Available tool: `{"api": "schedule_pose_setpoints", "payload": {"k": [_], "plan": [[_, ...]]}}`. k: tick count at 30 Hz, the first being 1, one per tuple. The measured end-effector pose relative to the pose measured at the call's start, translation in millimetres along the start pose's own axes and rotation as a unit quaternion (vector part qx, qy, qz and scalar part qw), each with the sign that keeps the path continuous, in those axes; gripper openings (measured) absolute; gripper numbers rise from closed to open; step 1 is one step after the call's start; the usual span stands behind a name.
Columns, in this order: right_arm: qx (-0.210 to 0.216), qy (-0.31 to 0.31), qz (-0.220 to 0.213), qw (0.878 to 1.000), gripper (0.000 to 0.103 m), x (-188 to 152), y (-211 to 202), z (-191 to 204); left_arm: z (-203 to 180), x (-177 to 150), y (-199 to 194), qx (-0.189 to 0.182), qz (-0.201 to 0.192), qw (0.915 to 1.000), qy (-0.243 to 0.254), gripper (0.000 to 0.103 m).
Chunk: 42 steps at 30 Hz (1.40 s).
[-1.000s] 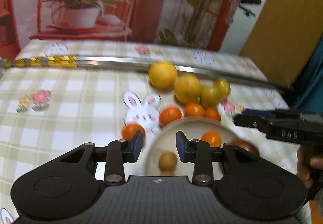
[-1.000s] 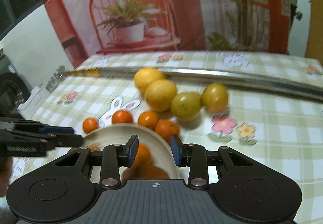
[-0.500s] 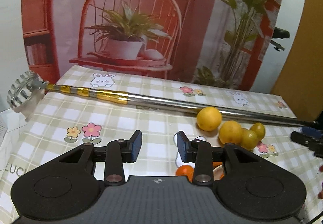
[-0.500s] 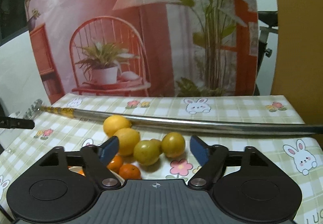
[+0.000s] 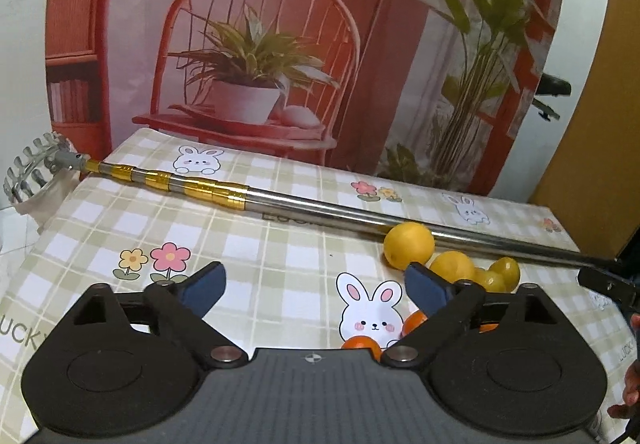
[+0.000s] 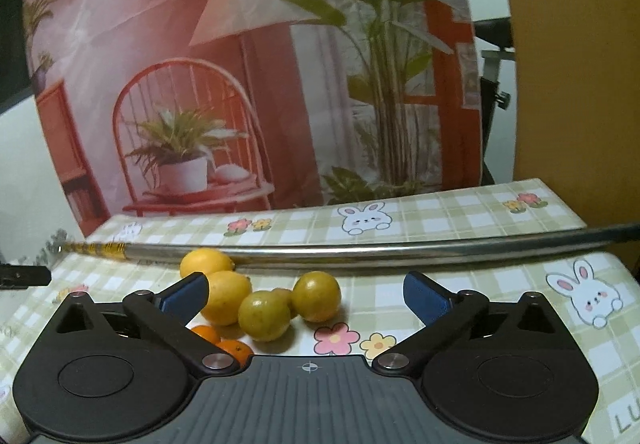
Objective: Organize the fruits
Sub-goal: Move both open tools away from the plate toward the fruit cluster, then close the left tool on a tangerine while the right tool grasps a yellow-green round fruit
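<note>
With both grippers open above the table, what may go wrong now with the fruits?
The yellow fruits lie loose and touching beside the metal pole; a nudge from the open right gripper may roll them. The small oranges sit partly hidden under the open left gripper, so it may bump them.

The worktop (image 5: pixel 280 268) has a green-and-white checked cloth with bunny and flower stickers. A long telescopic metal pole (image 5: pixel 320 206) lies across it, gold bands near one end, with what looks like a comb-like claw head (image 5: pixel 34 168). Behind hangs a printed backdrop (image 6: pixel 248 56) showing a chair, lamp and plants.
</note>
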State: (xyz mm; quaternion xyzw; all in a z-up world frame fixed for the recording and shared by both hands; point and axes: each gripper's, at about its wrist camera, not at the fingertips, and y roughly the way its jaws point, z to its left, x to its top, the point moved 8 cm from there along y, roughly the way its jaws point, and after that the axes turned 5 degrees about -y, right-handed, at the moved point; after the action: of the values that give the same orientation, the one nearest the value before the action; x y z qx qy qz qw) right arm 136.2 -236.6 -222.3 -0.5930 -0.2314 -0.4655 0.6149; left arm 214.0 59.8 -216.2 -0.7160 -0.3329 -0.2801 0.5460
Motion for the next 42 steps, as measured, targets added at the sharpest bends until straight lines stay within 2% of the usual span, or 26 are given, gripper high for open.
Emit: {"api": "schedule_pose_setpoints", "payload": {"k": [6, 10, 14, 17, 19, 23, 26, 28, 29, 35, 38, 42], "plan": [[-0.046, 0.026, -0.004, 0.999, 0.103, -4.3, 3.6, -15.1, -4.4, -6.3, 11.3, 0.012, 0.019, 0.9993, 0.030, 0.098], [-0.048, 0.042, -0.001, 0.998, 0.103, -8.8, 6.8, -21.8, -5.4, -11.7, 15.8, 0.004, 0.024, 0.9992, 0.033, 0.098], [-0.052, 0.070, -0.017, 0.996, 0.103, -10.5, 7.2, -29.5, -6.4, -16.9, 20.6, 0.001, 0.034, 0.9985, 0.044, 0.098], [-0.046, 0.084, -0.011, 0.995, 0.103, -12.7, 9.9, -33.4, -1.4, -22.8, 29.9, 0.033, 0.064, 0.9961, 0.050, 0.092], [-0.036, 0.081, 0.002, 0.996, 0.103, -14.5, 12.6, -32.7, 1.0, -26.3, 33.4, 0.039, 0.078, 0.9948, 0.054, 0.084], [-0.038, 0.042, 0.029, 0.998, 0.103, -16.5, 16.8, -26.1, 3.2, -28.9, 35.2, 0.019, 0.091, 0.9952, 0.032, 0.079], [-0.038, 0.040, 0.042, 0.998, 0.103, -18.0, 17.9, -24.5, 1.9, -29.9, 35.1, 0.012, 0.094, 0.9950, 0.030, 0.066], [-0.025, 0.043, 0.053, 0.997, 0.103, -19.6, 18.9, -22.7, -1.2, -31.8, 36.2, 0.007, 0.104, 0.9941, 0.031, 0.052], [-0.021, 0.042, 0.051, 0.998, 0.103, -20.0, 17.8, -21.7, -4.1, -34.1, 36.9, -0.001, 0.114, 0.9931, 0.029, 0.049], [-0.019, 0.012, 0.044, 0.999, 0.103, -18.6, 11.8, -14.7, -10.9, -39.5, 44.6, -0.027, 0.147, 0.9886, -0.017, 0.049], [-0.006, 0.014, 0.044, 0.999, 0.103, -19.1, 10.7, -13.5, -10.1, -42.4, 52.5, -0.031, 0.161, 0.9853, -0.047, 0.049], [0.016, 0.036, 0.058, 0.998, 0.101, -25.8, 12.8, -16.0, -9.2, -45.4, 59.3, -0.028, 0.172, 0.9826, -0.065, 0.049]]}}
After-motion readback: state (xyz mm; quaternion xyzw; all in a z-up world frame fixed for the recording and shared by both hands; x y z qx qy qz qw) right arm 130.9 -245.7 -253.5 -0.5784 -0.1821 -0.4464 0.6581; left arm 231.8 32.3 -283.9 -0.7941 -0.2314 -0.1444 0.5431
